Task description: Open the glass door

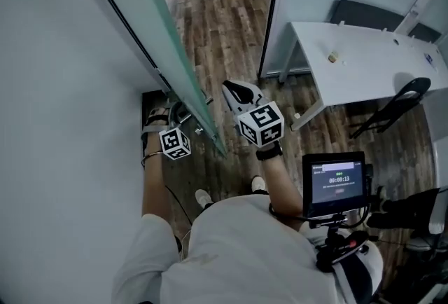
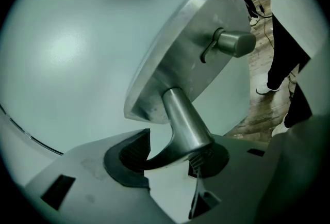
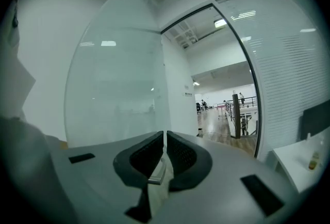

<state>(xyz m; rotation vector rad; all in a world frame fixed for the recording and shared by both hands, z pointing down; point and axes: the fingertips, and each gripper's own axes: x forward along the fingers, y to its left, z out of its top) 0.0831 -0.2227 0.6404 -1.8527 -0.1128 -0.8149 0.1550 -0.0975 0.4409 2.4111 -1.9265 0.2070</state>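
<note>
The frosted glass door [image 1: 168, 36] stands edge-on between my two grippers. My left gripper [image 1: 175, 113] is on its left side, at the door hardware. In the left gripper view the metal lever handle [image 2: 183, 120] comes off an oval metal plate [image 2: 191, 47] with a thumb-turn knob [image 2: 234, 42]. The lever runs down between the jaws of the left gripper [image 2: 170, 158], close against the right pad, and a gap shows at the left pad. My right gripper [image 1: 234, 91] is on the door's right side, next to the door edge, and it [image 3: 164, 140] is shut on nothing, facing the door panel [image 3: 113, 89].
A white wall [image 1: 56, 85] closes the left side. A black door frame [image 1: 269, 8] and the wood-floor opening lie ahead. A white table [image 1: 378, 64] and a black chair [image 1: 399, 103] stand right. A monitor rig [image 1: 336, 183] hangs at my right hip. A person's dark legs [image 2: 286, 58] show past the door.
</note>
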